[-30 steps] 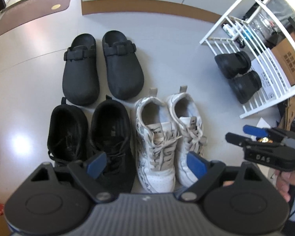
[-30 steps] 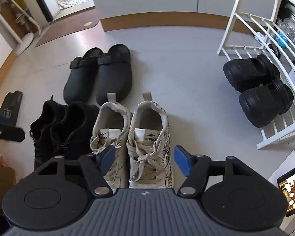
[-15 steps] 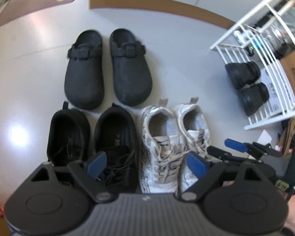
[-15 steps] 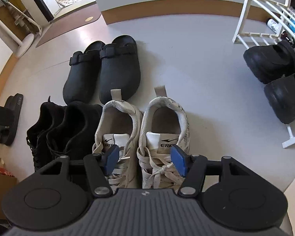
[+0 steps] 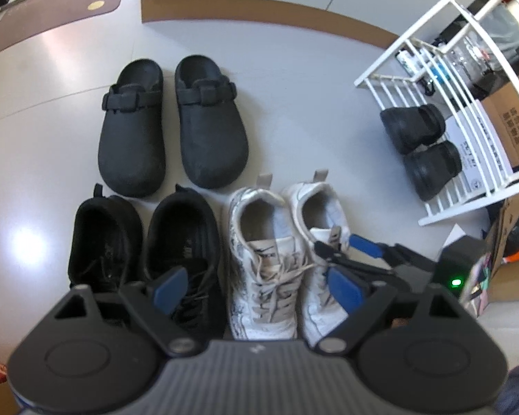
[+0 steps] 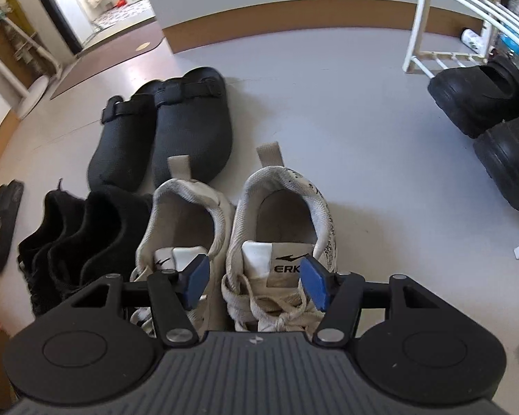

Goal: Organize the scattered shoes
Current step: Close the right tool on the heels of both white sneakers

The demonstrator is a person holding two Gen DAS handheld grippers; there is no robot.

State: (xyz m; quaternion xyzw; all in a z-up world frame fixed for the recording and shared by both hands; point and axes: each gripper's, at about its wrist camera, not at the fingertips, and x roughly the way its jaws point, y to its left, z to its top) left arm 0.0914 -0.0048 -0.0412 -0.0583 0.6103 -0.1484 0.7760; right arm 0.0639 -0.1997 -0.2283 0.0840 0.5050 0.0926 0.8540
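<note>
Two right gripper (image 6: 256,285) fingers now straddle the white sneaker (image 6: 283,238).

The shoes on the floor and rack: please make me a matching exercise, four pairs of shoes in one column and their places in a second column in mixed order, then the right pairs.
Column 1
1. black clogs
2. black lace-up sneakers
3. white sneakers
4. black chunky shoes

Column 2
A. on the lowest shelf of the white rack
B. under the right gripper
C. far row on the floor, with buckle straps
D. near row, left of the white pair

Pairs: 1-C, 2-D, 3-B, 4-A
</note>
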